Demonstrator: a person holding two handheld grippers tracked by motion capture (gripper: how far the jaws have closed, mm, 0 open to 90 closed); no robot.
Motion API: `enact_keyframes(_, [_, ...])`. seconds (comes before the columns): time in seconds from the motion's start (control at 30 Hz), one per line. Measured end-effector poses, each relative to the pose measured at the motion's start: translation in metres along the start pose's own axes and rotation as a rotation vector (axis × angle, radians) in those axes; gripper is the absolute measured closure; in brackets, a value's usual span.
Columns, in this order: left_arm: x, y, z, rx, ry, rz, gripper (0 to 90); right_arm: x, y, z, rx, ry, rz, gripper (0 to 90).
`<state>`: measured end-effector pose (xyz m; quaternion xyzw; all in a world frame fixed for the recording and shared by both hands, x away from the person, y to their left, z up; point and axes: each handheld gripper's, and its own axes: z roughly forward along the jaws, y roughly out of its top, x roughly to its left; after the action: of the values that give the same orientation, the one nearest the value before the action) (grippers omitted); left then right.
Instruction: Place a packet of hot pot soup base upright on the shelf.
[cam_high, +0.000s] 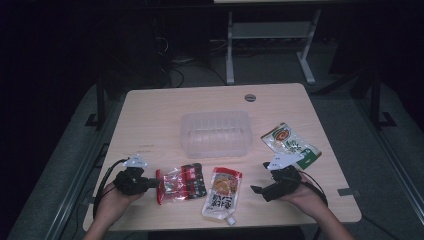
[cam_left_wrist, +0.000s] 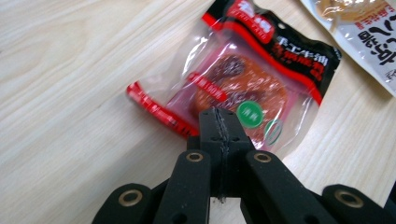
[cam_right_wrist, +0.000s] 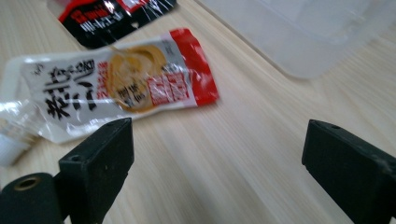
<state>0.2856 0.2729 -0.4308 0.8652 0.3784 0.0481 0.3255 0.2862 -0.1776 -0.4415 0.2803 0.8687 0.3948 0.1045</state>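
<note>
While the red-and-black snack packet (cam_left_wrist: 252, 79) lies flat on the worktop (cam_high: 150, 115), its near edge pinched in my left hand-held gripper (cam_left_wrist: 218, 122) with the jaws pressed together on the film, I judge the work barely begun: the clear tub (cam_high: 215, 132) beyond stands empty. My right hand-held gripper (cam_right_wrist: 217, 154) hangs wide apart, holding nothing, the white pouch (cam_right_wrist: 116, 84) ahead to its left.

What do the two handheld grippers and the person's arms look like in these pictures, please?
Both the left gripper and right gripper are matt black, with flat rectangular jaws on linkage arms with brass-coloured pivot bushings. Each carries a pale three-cornered plate and trails a black cable. The forearms are bare, no sleeves visible.
</note>
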Motion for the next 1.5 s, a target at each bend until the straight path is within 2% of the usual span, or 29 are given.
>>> enact_keyframes(0.2, [0.001,0.001,0.006,0.022,0.015,0.012,89.8,0.009,0.016,0.007,-0.025,0.043,-0.011,8.9])
enact_keyframes(0.3, [0.004,-0.001,0.007,0.044,0.02,0.015,89.8,0.015,0.027,0.017,-0.022,0.067,-0.036,8.8])
enact_keyframes(0.37, [0.004,-0.002,0.009,0.037,0.02,0.009,89.8,0.016,0.03,0.019,-0.021,0.074,-0.042,8.9])
enact_keyframes(0.43, [0.004,-0.003,0.01,0.042,0.015,0.012,89.8,0.019,0.04,0.027,-0.017,0.105,-0.039,12.8])
enact_keyframes(0.5, [0.005,-0.003,0.01,0.044,0.011,0.014,89.8,0.021,0.046,0.031,-0.018,0.124,-0.036,12.8])
enact_keyframes(0.6, [0.005,-0.004,0.011,0.037,0.01,0.002,89.8,0.024,0.055,0.039,-0.013,0.135,-0.053,12.8])
enact_keyframes(0.67, [0.007,-0.004,0.011,0.044,0.01,0.008,89.8,0.025,0.057,0.041,-0.011,0.143,-0.058,12.7])
enact_keyframes(0.73, [0.008,-0.006,0.012,0.034,0.008,-0.009,89.8,0.027,0.064,0.048,-0.006,0.163,-0.062,12.7])
enact_keyframes(0.97, [0.011,-0.008,0.012,0.047,0.017,-0.011,89.8,0.031,0.075,0.06,0.007,0.195,-0.044,12.7])
enact_keyframes(1.0, [0.011,-0.009,0.013,0.041,0.017,-0.02,89.8,0.031,0.077,0.062,0.009,0.204,-0.041,12.7])
enact_keyframes(1.1, [0.013,-0.009,0.013,0.058,0.021,-0.011,89.8,0.034,0.082,0.07,0.012,0.23,-0.036,12.8])
enact_keyframes(1.17, [0.013,-0.01,0.014,0.062,0.033,-0.017,89.8,0.037,0.086,0.08,0.01,0.264,-0.018,13.0])
enact_keyframes(1.27, [0.014,-0.011,0.014,0.058,0.028,-0.024,89.8,0.038,0.088,0.087,0.02,0.274,-0.027,13.1])
enact_keyframes(1.43, [0.014,-0.011,0.014,0.058,0.027,-0.018,89.8,0.045,0.098,0.1,0.018,0.327,0.007,13.5])
enact_keyframes(1.5, [0.015,-0.011,0.014,0.06,0.026,-0.015,89.8,0.045,0.099,0.102,0.013,0.333,0.001,13.5])
